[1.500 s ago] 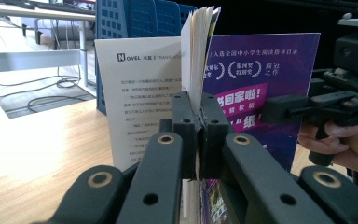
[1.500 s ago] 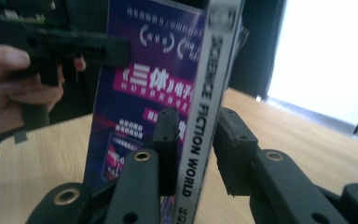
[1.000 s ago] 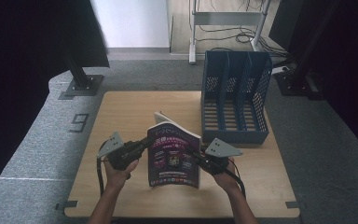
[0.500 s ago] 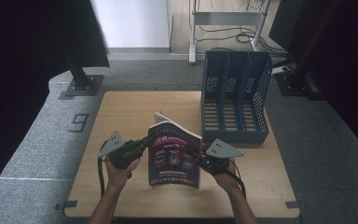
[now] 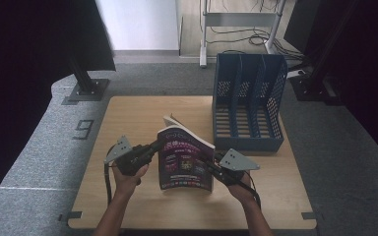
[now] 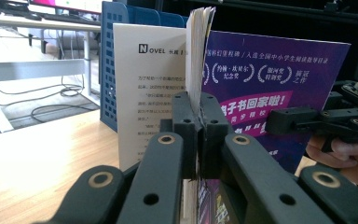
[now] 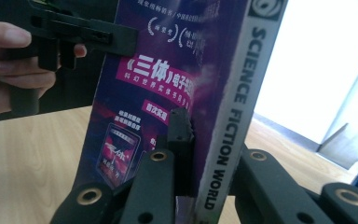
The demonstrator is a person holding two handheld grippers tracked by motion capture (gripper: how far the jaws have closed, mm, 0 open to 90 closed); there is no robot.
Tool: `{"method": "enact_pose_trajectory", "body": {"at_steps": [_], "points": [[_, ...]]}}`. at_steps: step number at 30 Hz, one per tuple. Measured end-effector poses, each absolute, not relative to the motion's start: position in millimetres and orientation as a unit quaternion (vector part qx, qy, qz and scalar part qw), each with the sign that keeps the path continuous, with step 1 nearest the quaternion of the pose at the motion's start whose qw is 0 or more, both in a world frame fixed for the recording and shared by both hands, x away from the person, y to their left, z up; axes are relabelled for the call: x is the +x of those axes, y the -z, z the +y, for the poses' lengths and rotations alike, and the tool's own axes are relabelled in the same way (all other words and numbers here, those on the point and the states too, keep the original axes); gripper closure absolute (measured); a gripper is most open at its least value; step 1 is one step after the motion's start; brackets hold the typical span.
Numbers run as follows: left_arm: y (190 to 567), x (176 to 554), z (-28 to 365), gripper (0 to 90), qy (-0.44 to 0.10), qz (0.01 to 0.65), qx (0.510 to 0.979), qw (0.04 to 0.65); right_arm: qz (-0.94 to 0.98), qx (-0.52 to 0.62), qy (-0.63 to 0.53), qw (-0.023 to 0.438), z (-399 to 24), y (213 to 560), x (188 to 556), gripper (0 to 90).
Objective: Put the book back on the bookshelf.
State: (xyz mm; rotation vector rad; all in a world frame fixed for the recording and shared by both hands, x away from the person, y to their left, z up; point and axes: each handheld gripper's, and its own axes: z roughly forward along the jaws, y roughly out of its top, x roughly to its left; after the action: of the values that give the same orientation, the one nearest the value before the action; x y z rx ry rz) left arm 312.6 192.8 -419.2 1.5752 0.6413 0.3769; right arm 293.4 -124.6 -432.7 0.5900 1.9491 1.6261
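Both my tongs clamp the upright magazine (image 5: 184,160): left gripper (image 5: 152,147) at its 9 o'clock edge, right gripper (image 5: 207,164) at 3; file rack (image 5: 248,105) lies toward 1 o'clock, nearer my right.

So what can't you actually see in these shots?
- Book bottom edge: in the left gripper view, hidden behind the left gripper fingers.
- Book's far side: in the right gripper view, one finger of the right gripper is behind the spine.
- Cover text: too small in the high view.
- File rack: mostly behind the book in the left gripper view.
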Motion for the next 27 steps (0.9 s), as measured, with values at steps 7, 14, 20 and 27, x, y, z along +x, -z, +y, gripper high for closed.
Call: {"method": "enact_pose_trajectory", "body": {"at_steps": [7,14,20,27], "points": [[419,310,192,87.3,-0.162,0.270,0.694,0.647,0.726,0.212,-0.616,0.221,-122,429,297,68.6],[420,311,194,87.1,-0.160,0.273,0.694,0.646,0.733,0.227,-0.603,0.217,-111,433,304,77.3],[423,313,192,77.1,-0.164,0.281,0.694,0.642,0.731,0.241,-0.599,0.223,-111,432,304,81.4],[425,318,195,56.2,-0.168,0.307,0.688,0.636,0.727,0.244,-0.601,0.226,-110,433,303,81.5]]}}
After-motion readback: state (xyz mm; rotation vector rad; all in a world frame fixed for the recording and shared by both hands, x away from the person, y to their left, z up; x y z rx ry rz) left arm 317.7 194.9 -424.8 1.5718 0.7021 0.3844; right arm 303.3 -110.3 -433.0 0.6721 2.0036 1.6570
